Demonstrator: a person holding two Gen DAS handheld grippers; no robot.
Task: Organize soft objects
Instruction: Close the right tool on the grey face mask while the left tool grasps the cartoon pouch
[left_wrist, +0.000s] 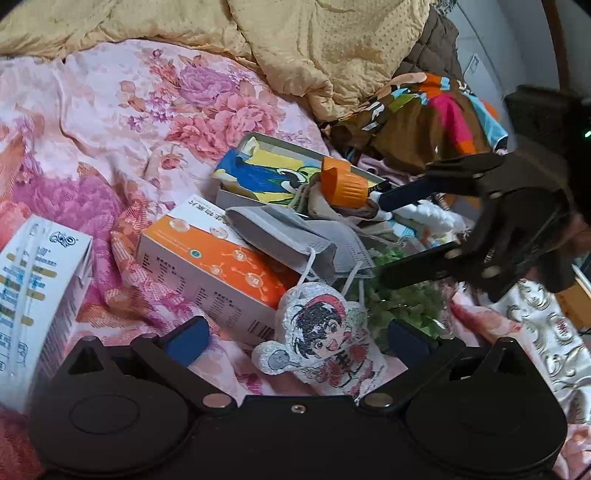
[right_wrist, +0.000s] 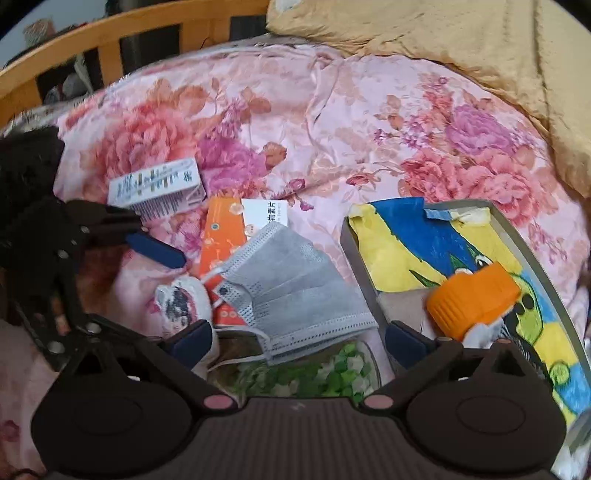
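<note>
Bed (right_wrist: 314, 122) carries the clutter. Tray (right_wrist: 532, 236) sits at two o'clock of the right gripper (right_wrist: 295, 341), fingers apart. Grey face mask (right_wrist: 291, 291) lies dead ahead, long axis ten-to-four. Left gripper (left_wrist: 297, 341), fingers apart, straddles the cartoon patch (left_wrist: 325, 332).

Bare floral quilt (right_wrist: 332, 122) beyond; grey mask (right_wrist: 291, 284), orange box (right_wrist: 221, 236) crowding the near side.

Wooden bed rail (right_wrist: 110, 40), floral bedspread (right_wrist: 332, 140)
</note>
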